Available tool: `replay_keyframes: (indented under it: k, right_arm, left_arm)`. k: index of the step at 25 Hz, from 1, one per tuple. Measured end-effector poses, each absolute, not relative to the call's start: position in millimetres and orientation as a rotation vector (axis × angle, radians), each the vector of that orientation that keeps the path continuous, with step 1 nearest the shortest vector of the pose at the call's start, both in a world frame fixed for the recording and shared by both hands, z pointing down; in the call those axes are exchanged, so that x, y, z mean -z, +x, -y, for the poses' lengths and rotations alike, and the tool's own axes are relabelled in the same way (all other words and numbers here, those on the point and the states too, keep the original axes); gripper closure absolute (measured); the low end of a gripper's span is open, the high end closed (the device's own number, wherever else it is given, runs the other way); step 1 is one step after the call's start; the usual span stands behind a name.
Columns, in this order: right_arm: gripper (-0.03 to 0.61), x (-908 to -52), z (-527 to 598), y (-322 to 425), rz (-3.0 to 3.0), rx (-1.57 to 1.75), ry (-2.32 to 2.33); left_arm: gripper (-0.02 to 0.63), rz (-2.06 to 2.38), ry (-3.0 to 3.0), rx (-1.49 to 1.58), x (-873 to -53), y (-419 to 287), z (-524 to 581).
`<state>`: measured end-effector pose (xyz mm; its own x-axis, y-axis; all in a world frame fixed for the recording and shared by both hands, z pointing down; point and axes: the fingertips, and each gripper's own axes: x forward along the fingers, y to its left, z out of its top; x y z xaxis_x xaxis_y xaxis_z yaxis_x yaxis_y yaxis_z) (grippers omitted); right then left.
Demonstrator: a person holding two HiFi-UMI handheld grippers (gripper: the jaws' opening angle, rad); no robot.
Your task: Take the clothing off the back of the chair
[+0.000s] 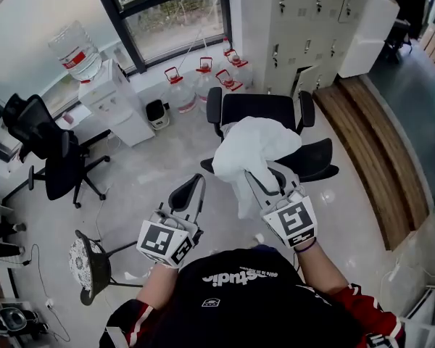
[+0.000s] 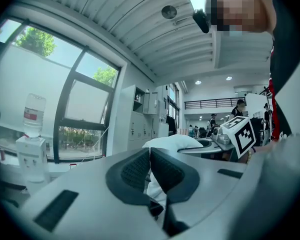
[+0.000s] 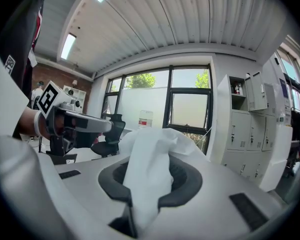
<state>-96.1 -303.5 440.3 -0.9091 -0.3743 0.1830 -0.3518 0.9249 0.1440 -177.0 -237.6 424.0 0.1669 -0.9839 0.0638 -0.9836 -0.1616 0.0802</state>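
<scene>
The clothing [image 1: 252, 149], a white bundle, is gathered up in the right gripper [image 1: 268, 180], whose jaws are clamped on a thick fold of it. In the right gripper view the cloth fills the gap between the pads and spills over them. It hangs over the middle of the chair [image 1: 315, 162], across the curved back that faces the person, with the seat and both armrests beyond it. By the look of it the grab is done and the lift is under way. Whether the lower hem has come clear of the back or drapes on it cannot be told, since the cloth hides that part. What is left, in my judgement, is to raise it fully free and carry it away from the chair

The left gripper [image 1: 192, 187] is just to the left of the bundle and apart from it. Its jaws are together with nothing in them, and the white cloth shows only beyond them in its own view

To the far left stand a water dispenser [image 1: 116, 104] with a bottle on top, and water jugs [image 1: 203, 82] under the window. A second chair [image 1: 51, 151] is well to the left, and a stool [image 1: 87, 263] stands near the person's left side. Lockers [image 1: 304, 20] are at the far right, with a wooden bench [image 1: 380, 147] along the right

Nothing stands between the person and the chair. The likeliest snags are the armrests and the ends of the back, where a trailing sleeve might catch
</scene>
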Motion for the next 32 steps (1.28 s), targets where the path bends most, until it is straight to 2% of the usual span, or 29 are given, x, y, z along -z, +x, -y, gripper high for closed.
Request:
replay_keyframes:
  k: [16, 32]
  right_arm:
    - [0.476, -433.3, 210.0, -220.1, 2.936, 0.212, 0.298]
    - [0.476, -427.7, 117.0, -277.2, 3.039, 0.130, 0.275]
  left_arm:
    - [0.588, 2.181, 2.156, 0.055, -416.4, -293.2, 134.3]
    - [0.588, 2.247, 2.150, 0.074, -413.1, -352.5, 39.6]
